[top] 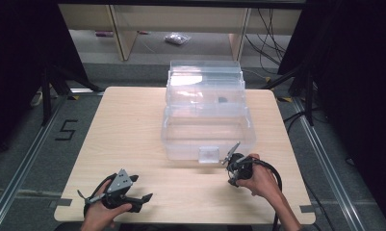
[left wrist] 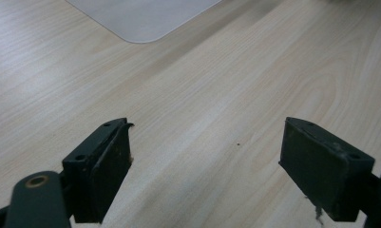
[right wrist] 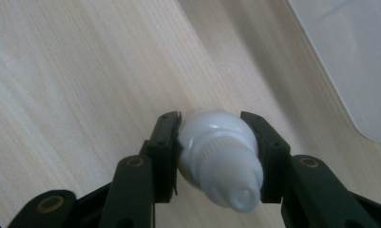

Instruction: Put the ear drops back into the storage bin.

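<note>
A small white plastic bottle with a ribbed cap and a nozzle tip sits between the pads of my right gripper, which is shut on it just above the wooden table. From above, the right gripper is held in a hand just in front of the clear plastic box, near its front latch. My left gripper rests low at the table's near left, open. Its jaws stand wide apart with only bare wood between them.
The clear box stands at the middle back of the table, with a small dark item in an upper tier. A rounded corner of the box lies close to the right gripper, and another corner lies ahead of the left.
</note>
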A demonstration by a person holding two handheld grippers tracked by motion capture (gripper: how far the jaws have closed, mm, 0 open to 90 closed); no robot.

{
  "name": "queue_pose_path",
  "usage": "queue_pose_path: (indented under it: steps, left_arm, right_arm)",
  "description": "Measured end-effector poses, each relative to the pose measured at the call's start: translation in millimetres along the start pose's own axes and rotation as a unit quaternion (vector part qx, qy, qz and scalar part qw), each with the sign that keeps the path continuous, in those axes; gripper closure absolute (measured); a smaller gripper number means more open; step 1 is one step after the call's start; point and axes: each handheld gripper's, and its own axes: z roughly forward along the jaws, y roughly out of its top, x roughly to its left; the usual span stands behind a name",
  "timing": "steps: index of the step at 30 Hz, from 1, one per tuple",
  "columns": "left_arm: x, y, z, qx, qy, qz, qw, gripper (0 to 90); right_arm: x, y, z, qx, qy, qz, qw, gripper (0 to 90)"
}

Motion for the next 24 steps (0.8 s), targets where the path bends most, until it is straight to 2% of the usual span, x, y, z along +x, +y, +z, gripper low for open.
queue_pose_path:
  steps: [3, 7, 10, 11, 13, 15, 18, 21, 23, 24]
  left_arm:
    - [-0.5, -0.1, -0.2, 0.0, -0.002, -0.003, 1.0, 16.8]
    - [-0.4, -0.1, -0.2, 0.0, -0.002, -0.003, 1.0, 16.8]
    - [0.0, 0.1, -0.1, 0.0, 0.0, 0.0, 1.0, 16.9]
    - [-0.1, 0.0, -0.1, 0.0, 0.0, 0.0, 1.0, 16.8]
    - [-0.3, -0.1, -0.3, 0.001, -0.002, -0.002, 1.0, 16.9]
    - [0.1, 0.0, 0.0, 0.0, 0.0, 0.0, 1.0, 16.8]
    - [-0.1, 0.0, 0.1, 0.0, 0.0, -0.001, 1.0, 16.8]
    - [-0.5, -0.1, -0.1, 0.001, -0.003, -0.003, 1.0, 16.8]
    - [0.0, 0.0, 0.1, 0.0, 0.0, 0.0, 1.0, 16.9]
    - [0.0, 0.0, 0.2, 0.0, 0.0, 0.0, 1.0, 16.8]
  right_arm:
    - [0.9, 1.3, -5.1, -0.005, -0.003, 0.009, 0.9999, 59.9]
    - [-0.4, 2.9, -13.3, -0.015, -0.002, 0.002, 0.9999, 59.9]
    - [0.1, 3.9, -20.2, -0.019, -0.002, 0.01, 0.9998, 59.9]
    - [-1.4, 4.3, -22.3, -0.022, -0.003, 0.002, 0.9997, 60.0]
    - [-0.7, 4.6, -26.9, -0.025, 0.001, 0.014, 0.9996, 59.9]
    - [-3.4, 5.2, -31.1, -0.031, 0.004, 0.006, 0.9995, 59.9]
    - [-3.9, 5.9, -37.8, -0.032, 0.006, 0.009, 0.9994, 60.0]
    - [-7.1, 7.7, -45.5, -0.039, 0.006, 0.0, 0.9992, 59.9]
    - [-6.5, 8.5, -49.9, -0.04, 0.003, 0.01, 0.9992, 60.0]
    - [-7.8, 8.8, -52.3, -0.042, 0.007, 0.007, 0.9991, 59.9]
